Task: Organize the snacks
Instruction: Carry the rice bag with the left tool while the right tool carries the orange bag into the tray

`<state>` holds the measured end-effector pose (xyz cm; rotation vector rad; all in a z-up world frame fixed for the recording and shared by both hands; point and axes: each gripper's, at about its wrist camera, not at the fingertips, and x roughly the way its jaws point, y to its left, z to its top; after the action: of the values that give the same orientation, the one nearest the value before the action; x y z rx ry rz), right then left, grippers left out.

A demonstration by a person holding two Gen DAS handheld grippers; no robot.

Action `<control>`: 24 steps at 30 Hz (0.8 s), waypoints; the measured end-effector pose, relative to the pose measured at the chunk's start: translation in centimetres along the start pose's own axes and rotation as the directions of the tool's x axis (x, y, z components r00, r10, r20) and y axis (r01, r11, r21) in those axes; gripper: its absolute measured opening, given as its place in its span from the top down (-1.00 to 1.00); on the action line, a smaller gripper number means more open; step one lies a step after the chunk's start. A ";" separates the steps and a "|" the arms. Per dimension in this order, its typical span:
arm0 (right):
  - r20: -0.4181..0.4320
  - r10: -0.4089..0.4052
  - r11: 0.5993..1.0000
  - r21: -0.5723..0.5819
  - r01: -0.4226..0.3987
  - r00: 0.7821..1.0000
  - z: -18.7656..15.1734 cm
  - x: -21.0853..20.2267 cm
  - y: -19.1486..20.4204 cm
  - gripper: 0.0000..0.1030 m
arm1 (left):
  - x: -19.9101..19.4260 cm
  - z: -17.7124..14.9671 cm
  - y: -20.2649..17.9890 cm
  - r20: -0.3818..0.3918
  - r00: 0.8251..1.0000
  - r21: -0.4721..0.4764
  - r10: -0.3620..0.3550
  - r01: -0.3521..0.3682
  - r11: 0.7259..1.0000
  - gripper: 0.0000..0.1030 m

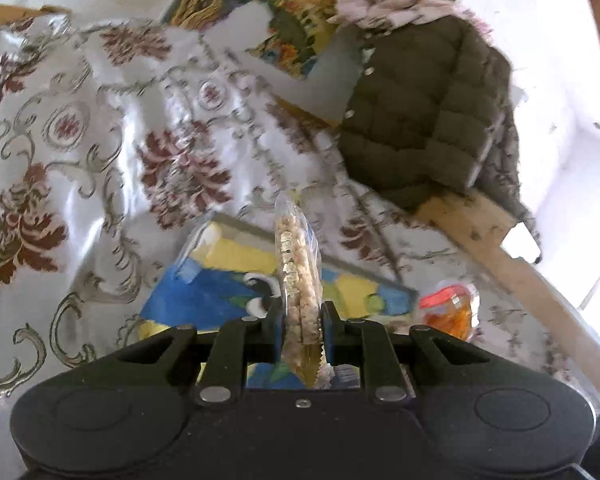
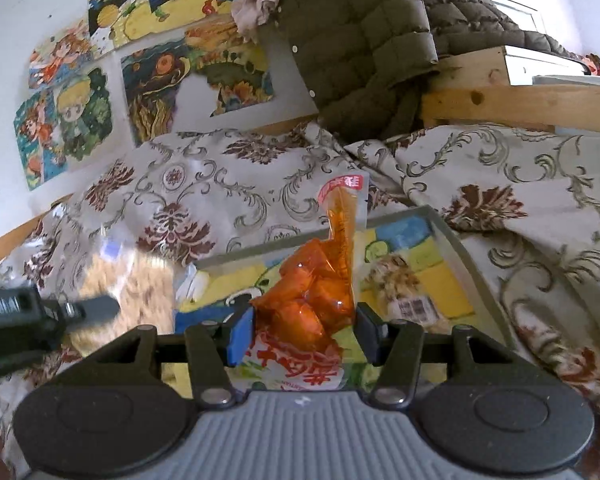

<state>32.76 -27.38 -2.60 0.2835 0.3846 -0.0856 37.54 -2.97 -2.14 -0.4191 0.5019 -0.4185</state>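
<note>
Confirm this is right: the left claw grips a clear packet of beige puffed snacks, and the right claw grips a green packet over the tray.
Not quite. The right claw grips an orange packet, not a green one, as the right wrist view shows. The rest stands: the left claw grips the clear packet of beige puffed snacks, and the orange packet is over the colourful tray.
</note>
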 end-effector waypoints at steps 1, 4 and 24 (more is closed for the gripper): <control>0.000 0.000 1.000 0.004 0.000 1.000 0.0 0.6 0.0 -0.14 | 0.5 -0.1 0.4 -0.009 1.000 0.001 0.011 -0.011 1.000 0.61; -0.015 -0.006 1.000 0.008 0.006 1.000 -0.6 2.2 0.3 -0.15 | 1.9 -0.4 1.4 -0.023 0.999 0.015 0.043 -0.043 0.999 0.61; -0.079 -0.077 0.990 -0.125 0.067 0.994 -2.2 3.7 2.5 -0.31 | 3.8 -1.3 1.2 -0.063 0.972 0.144 0.228 -0.217 0.965 -0.67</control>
<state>35.69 -24.47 -5.33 0.1522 0.4814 -0.1212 40.18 -4.21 -5.18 -0.2112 0.5871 -0.2503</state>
